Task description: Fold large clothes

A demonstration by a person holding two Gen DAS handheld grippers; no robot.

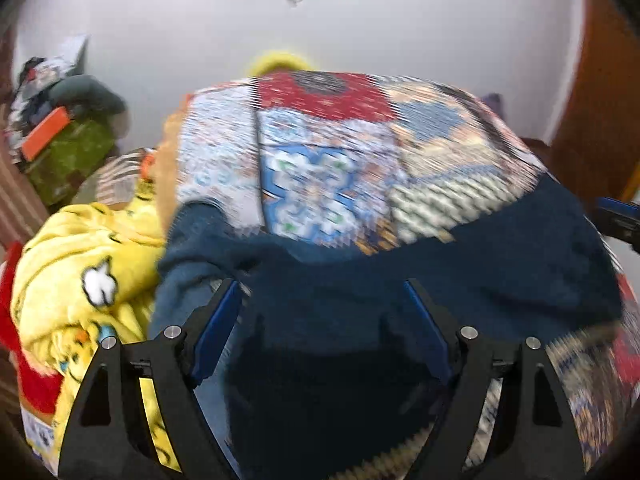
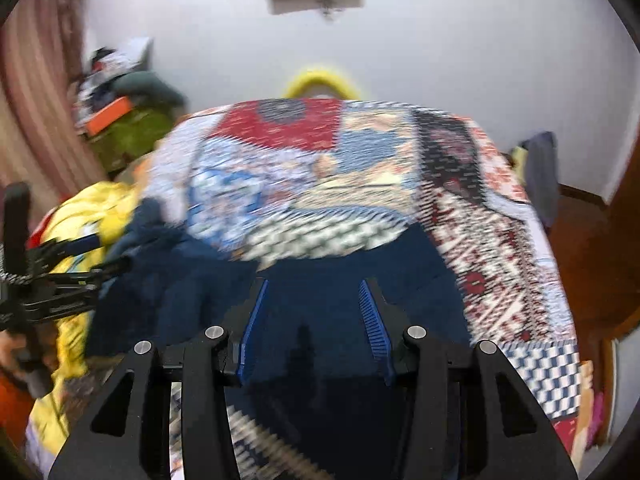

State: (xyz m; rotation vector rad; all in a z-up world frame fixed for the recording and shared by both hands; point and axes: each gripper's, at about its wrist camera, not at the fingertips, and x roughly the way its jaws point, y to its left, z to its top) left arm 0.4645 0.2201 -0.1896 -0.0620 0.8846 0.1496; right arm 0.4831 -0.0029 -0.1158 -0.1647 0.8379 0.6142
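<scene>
A dark blue fleece garment (image 1: 460, 272) lies spread over the near part of a patchwork bedspread (image 1: 328, 148); one sleeve (image 1: 192, 232) runs off to the left. My left gripper (image 1: 320, 286) hovers over the garment's left part, its jaws wide open and nothing pinched between them. In the right wrist view the same garment (image 2: 320, 280) fills the foreground on the bedspread (image 2: 360, 184). My right gripper (image 2: 313, 284) is above the garment with its jaws partly apart, and only flat cloth shows beneath the gap. The left gripper (image 2: 72, 268) shows at that view's left edge. Both views are blurred.
A yellow cartoon-print blanket (image 1: 80, 272) and red cloth (image 1: 36, 380) are heaped left of the garment. Farther left stand a green bag (image 1: 72, 156) with an orange box (image 1: 44, 136). A white wall is behind the bed, and a wooden door (image 1: 600, 120) on the right.
</scene>
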